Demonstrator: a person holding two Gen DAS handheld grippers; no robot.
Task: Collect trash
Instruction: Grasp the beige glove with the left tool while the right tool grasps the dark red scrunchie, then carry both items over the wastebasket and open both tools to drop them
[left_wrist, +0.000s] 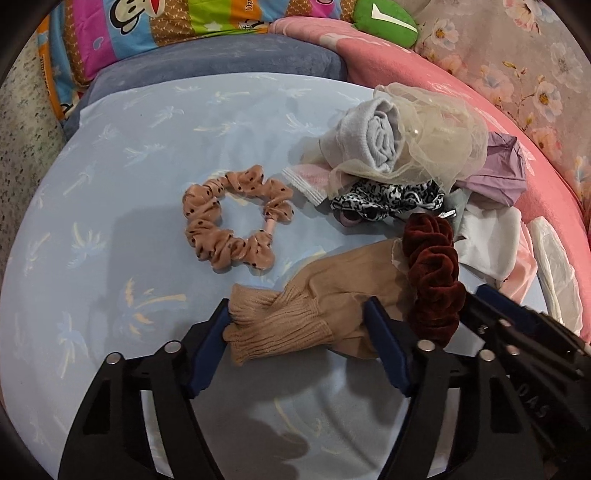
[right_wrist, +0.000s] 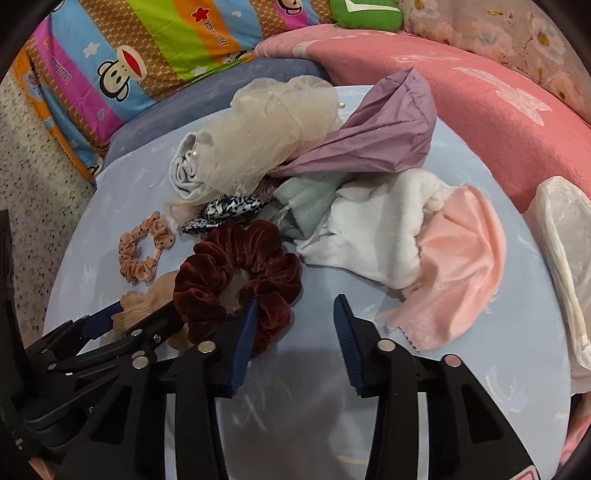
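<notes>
1. The left gripper (left_wrist: 297, 328) is spread around the ribbed cuff of a tan sock (left_wrist: 295, 325), near on the blue sheet (left_wrist: 110, 184).
2. The right gripper (right_wrist: 295, 336) is held spread, its left finger touching the dark red scrunchie (right_wrist: 236, 273).
3. A dotted scrunchie (left_wrist: 232, 225) lies farther left.

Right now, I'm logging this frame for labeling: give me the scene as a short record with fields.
surface: light blue sheet
left gripper: open, jaws on either side of the tan sock
right gripper: open, left finger against the dark red scrunchie
loose item: pink dotted scrunchie, lying apart
pile: cream organza scrunchie, purple cloth, white cloth
</notes>
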